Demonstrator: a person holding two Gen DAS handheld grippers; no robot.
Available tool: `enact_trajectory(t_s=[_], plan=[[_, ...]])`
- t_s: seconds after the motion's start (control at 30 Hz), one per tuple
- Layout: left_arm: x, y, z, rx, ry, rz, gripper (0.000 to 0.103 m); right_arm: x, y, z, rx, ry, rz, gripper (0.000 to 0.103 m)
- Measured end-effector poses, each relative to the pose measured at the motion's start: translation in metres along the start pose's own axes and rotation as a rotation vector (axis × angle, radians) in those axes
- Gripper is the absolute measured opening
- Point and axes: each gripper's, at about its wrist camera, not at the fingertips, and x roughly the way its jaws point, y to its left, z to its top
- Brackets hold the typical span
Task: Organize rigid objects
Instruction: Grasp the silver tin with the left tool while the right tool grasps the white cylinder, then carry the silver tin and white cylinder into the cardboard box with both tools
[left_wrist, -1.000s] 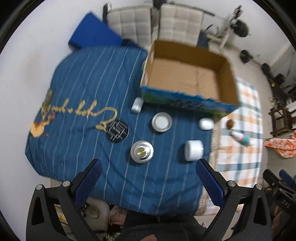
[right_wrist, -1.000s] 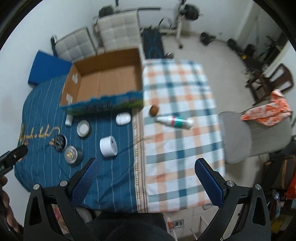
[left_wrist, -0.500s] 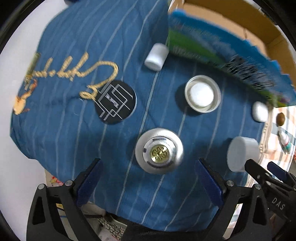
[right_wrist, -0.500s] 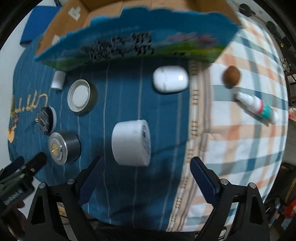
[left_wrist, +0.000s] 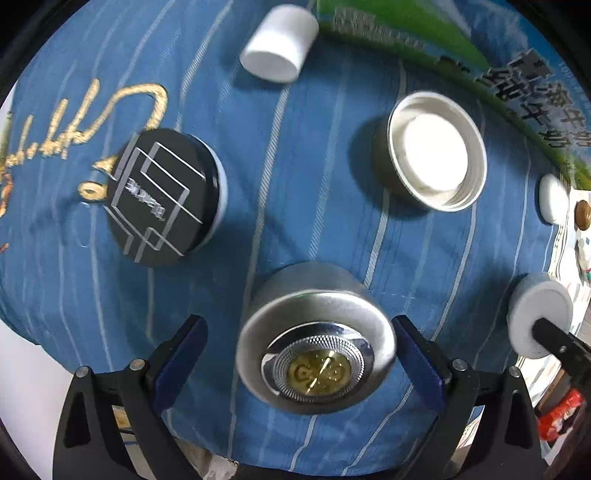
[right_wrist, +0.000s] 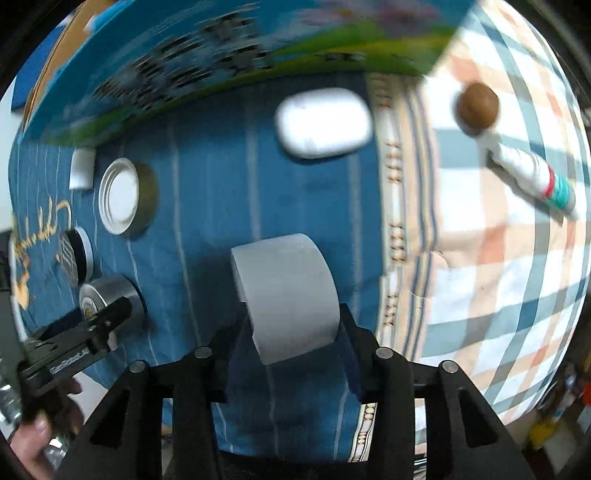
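Left wrist view: left gripper, fingers apart, straddles the silver tin. Right gripper clamps the white cylinder; next, probably lift toward the cardboard box.

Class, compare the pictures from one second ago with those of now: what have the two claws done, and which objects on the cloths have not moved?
Both claws came down toward the blue cloth. The left claw now straddles the silver tin, fingers open. The right claw has closed on the white cylinder. The black disc, open round tin, white case, brown ball, tube and box lie unchanged.
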Motion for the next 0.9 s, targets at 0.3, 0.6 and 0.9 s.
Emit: enact_trajectory(t_s=[0.3, 0.6, 0.9], plan=[[0.019, -0.018, 0.011, 0.035, 0.020, -0.003, 0.069, 0.007, -0.027, 0.004, 0.058, 0.007, -0.022, 0.082], [0.019, -0.082, 0.021, 0.091, -0.023, 0.022, 0.069, 0.051, 0.002, 0.026, 0.036, 0.054, -0.112, 0.070], [0.016, -0.106, 0.035, 0.085, -0.030, 0.034, 0.072, 0.061, -0.004, 0.023, 0.018, 0.060, -0.132, 0.071]])
